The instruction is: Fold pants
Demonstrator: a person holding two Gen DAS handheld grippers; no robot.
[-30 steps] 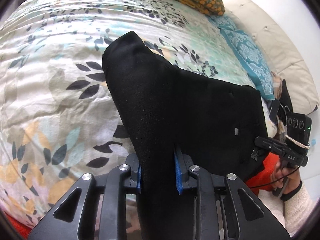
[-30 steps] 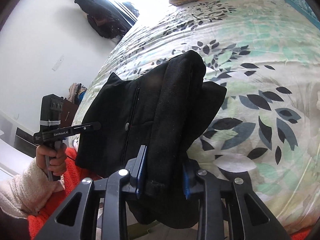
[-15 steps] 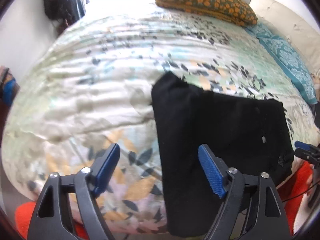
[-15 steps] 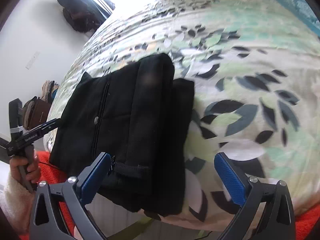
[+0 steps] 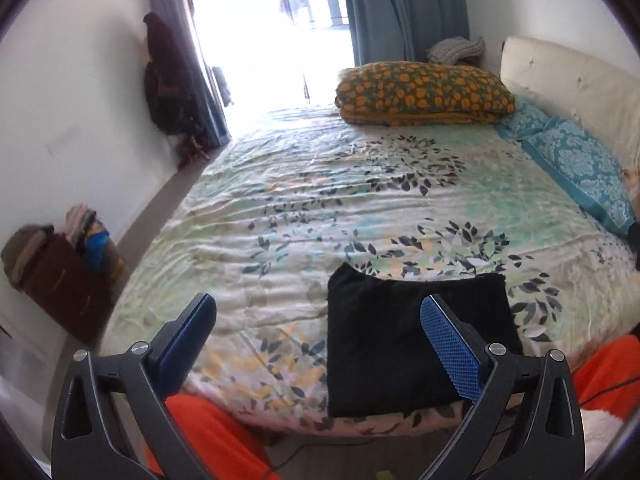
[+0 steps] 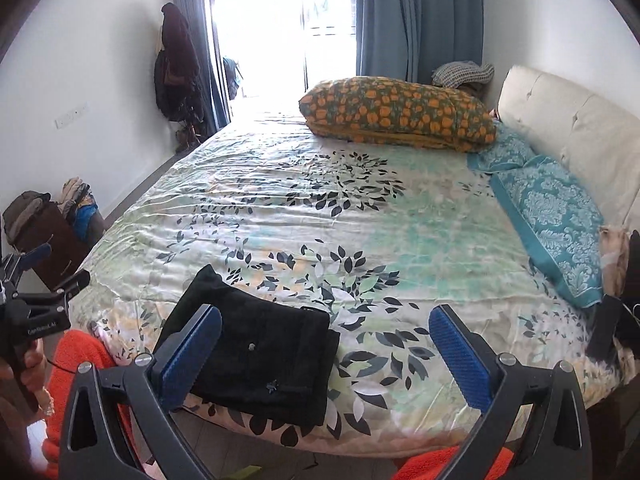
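The folded black fabric pants (image 6: 264, 352) lie flat at the near edge of the leaf-printed bedspread (image 6: 360, 216), whose wide middle is bare, while the left gripper (image 5: 320, 344) is opening, nothing between its jaws, and the right gripper (image 6: 324, 356) hangs spread and empty.

We see a bedroom w/ white walls (image 6: 100, 60), bright glass sliding door (image 6: 280, 40) washed out by daylight, teal-blue curtains (image 6: 420, 20), big bed w/ leaf-print sheet (image 6: 340, 208), cream tufted headboard (image 6: 568, 128), grey floor (image 5: 160, 196).
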